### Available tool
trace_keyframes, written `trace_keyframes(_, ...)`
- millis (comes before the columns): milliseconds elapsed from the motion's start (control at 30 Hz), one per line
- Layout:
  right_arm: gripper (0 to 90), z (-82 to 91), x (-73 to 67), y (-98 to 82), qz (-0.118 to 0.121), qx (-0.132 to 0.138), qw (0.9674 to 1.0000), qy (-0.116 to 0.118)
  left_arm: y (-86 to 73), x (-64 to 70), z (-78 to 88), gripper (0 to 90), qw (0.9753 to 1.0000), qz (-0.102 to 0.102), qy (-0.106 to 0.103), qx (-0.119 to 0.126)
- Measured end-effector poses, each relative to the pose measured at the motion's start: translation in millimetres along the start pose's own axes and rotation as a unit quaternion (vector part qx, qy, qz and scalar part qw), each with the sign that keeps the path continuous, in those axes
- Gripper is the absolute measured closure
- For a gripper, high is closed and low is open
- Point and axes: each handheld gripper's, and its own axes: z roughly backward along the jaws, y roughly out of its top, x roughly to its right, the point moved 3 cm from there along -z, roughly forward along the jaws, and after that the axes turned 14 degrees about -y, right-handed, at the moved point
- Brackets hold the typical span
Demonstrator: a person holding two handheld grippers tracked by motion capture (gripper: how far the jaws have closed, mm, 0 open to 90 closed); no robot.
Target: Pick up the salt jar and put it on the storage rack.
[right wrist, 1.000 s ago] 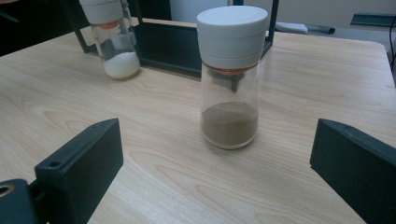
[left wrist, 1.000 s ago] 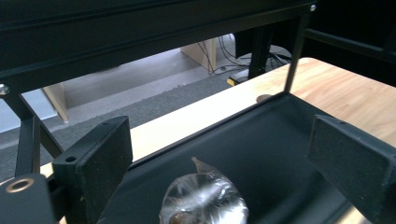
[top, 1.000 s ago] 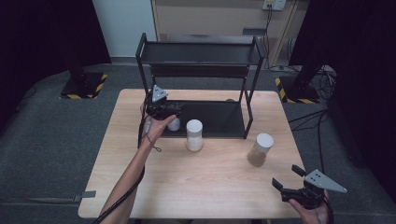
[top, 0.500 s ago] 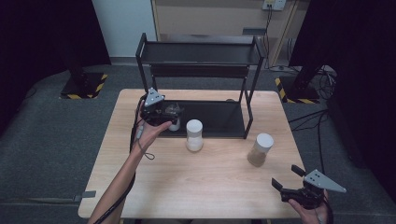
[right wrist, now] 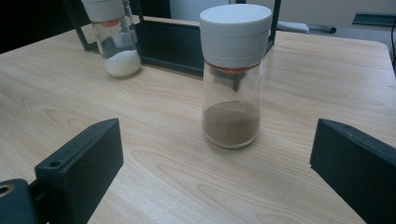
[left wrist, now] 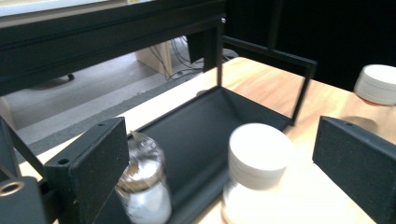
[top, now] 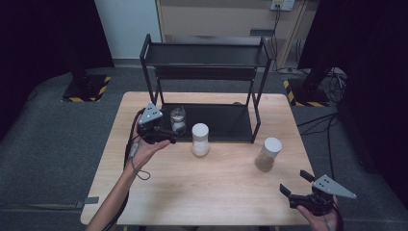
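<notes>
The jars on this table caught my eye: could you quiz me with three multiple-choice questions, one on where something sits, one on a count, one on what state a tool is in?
1. Where does the small clear jar stand?
A. on the rack's lower shelf
B. on its top shelf
C. on the floor

2. How many white-lidded jars stand on the wooden table itself?
A. one
B. two
C. four

3. How is the right gripper?
A. shut on a jar
B. open, holding nothing
C. lying on the rack

Answers: 1 A, it sits at the black lower shelf's left end. 2 B, the salt jar and the brown-powder jar. 3 B, its jaws stand wide apart short of the brown-powder jar.
</notes>
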Motion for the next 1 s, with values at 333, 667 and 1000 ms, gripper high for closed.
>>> trace_keyframes(333, 2.7, -0.3, -0.6, 0.4, 0.001, -0.002, 1.0000, -0.001, -22.4, 11.0, 23.7, 2.8, 0.9998, 0.002, -0.019, 0.006)
trace_keyframes(667, 2.8, -0.7, -0.2, 0.2, 0.001, -0.003, 1.0000, -0.001, -48.2, 20.9, 45.6, 2.9, 0.9993, 0.001, -0.035, 0.012)
trace_keyframes(1000, 2.8, -0.9, 1.1, -0.7, -0.003, -0.005, 1.0000, -0.002, -74.7, 27.9, 64.7, 2.9, 0.9991, 0.012, -0.035, 0.018)
